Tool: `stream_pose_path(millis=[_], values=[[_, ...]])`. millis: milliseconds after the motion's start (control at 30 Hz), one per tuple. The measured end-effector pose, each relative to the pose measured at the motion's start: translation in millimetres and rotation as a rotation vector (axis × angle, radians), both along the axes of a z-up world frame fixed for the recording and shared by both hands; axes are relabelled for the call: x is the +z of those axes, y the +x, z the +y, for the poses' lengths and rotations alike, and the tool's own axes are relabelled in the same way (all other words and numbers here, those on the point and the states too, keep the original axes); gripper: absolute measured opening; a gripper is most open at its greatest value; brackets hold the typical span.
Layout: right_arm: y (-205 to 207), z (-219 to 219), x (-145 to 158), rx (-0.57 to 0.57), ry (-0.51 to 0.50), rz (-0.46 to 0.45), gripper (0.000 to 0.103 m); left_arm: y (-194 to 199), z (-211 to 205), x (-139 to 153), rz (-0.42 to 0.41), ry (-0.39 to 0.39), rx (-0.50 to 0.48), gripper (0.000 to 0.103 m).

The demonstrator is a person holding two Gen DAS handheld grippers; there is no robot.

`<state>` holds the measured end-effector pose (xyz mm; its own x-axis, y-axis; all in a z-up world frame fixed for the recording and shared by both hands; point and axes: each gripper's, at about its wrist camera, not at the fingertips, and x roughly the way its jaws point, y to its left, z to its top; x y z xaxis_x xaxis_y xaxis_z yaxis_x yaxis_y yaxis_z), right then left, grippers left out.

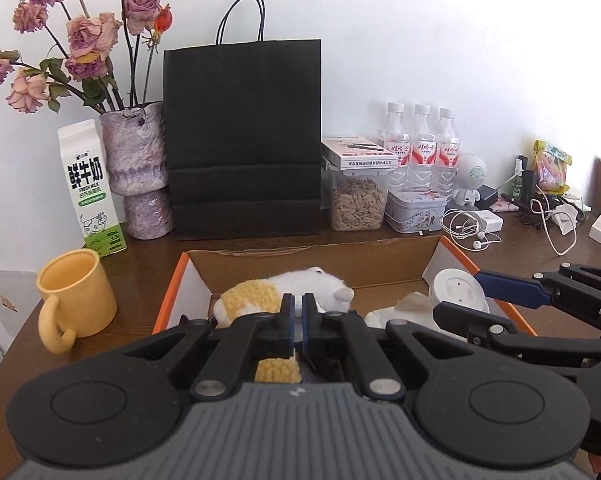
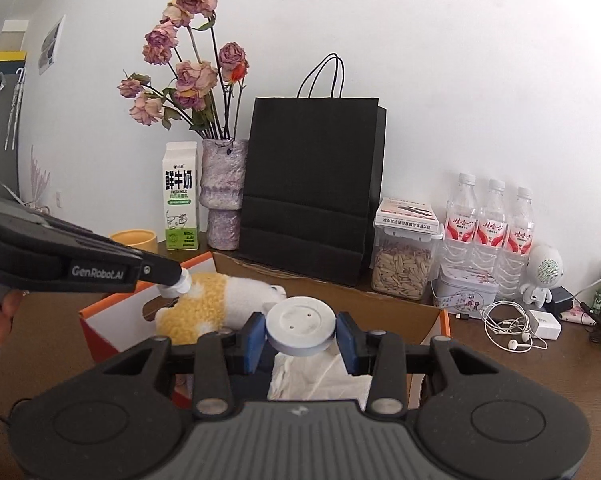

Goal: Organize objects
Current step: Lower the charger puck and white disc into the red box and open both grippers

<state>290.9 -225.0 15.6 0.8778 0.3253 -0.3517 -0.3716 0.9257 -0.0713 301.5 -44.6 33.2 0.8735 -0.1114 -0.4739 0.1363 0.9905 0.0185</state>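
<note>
Fingers (image 2: 252, 340) of the right gripper (image 2: 300, 340) clamped the stiff, light-looking white disc (image 2: 300, 326) by its rim, while the left gripper (image 1: 298, 320), its jaws together, pinched the soft plush toy (image 2: 216, 308) at the disc's 9 o'clock.

Fluffy cloth toy (image 2: 212, 308); matt, seemingly plastic disc (image 2: 300, 322).

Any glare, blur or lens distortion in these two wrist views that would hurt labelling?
Left wrist view: white wall blown out at upper right, dark fisheye corner, black paper bag nearly without detail; objects stay sharp. Right wrist view: strong barrel bending at left edge, wall evenly bright, white disc between the right tongs crisp; no visible motion blur.
</note>
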Motion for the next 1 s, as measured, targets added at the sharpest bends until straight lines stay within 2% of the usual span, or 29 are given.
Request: stream_pose_path(millis=[100, 133, 167, 200, 233, 267, 333, 433, 767, 1000], values=[[20.0, -2.7, -5.1, -0.011, -0.004, 0.020, 0.038, 19.2, -5.0, -5.6, 0.002, 0.005, 0.011, 0.006], [25.0, -3.2, -7.6, -0.015, -0.005, 0.029, 0.042, 24.4, -6.2, -7.3, 0.002, 0.013, 0.013, 0.009], [29.5, -4.1, -9.9, -0.021, -0.004, 0.037, 0.047, 28.5, -7.2, -8.8, 0.003, 0.019, 0.016, 0.021], [32.1, -5.0, -12.0, -0.029, 0.000, 0.040, 0.065, 31.0, -6.9, -10.1, 0.006, 0.018, 0.020, 0.036], [33.2, -5.6, -14.4, -0.039, 0.001, 0.041, 0.085, 33.1, -5.9, -11.3, 0.008, 0.017, 0.034, 0.080], [33.1, -5.7, -15.8, -0.040, 0.000, 0.039, 0.091, 33.0, -4.7, -12.1, 0.000, 0.016, 0.057, 0.103], [31.9, -4.3, -16.6, -0.037, -0.006, 0.044, 0.095, 28.4, -2.4, -11.9, -0.023, 0.018, 0.073, 0.103], [23.6, -0.9, -13.9, -0.038, -0.001, 0.036, 0.100, 21.3, 3.5, -10.6, -0.005, 0.004, 0.067, 0.103], [-37.4, 14.6, -3.9, -0.019, 0.016, 0.034, 0.102, -38.9, 45.5, -4.0, 0.013, 0.019, 0.143, 0.103], [-74.0, 30.5, -20.0, -0.005, 0.008, 0.099, 0.103, -87.6, 89.0, -21.8, 0.084, 0.029, 0.216, 0.103]])
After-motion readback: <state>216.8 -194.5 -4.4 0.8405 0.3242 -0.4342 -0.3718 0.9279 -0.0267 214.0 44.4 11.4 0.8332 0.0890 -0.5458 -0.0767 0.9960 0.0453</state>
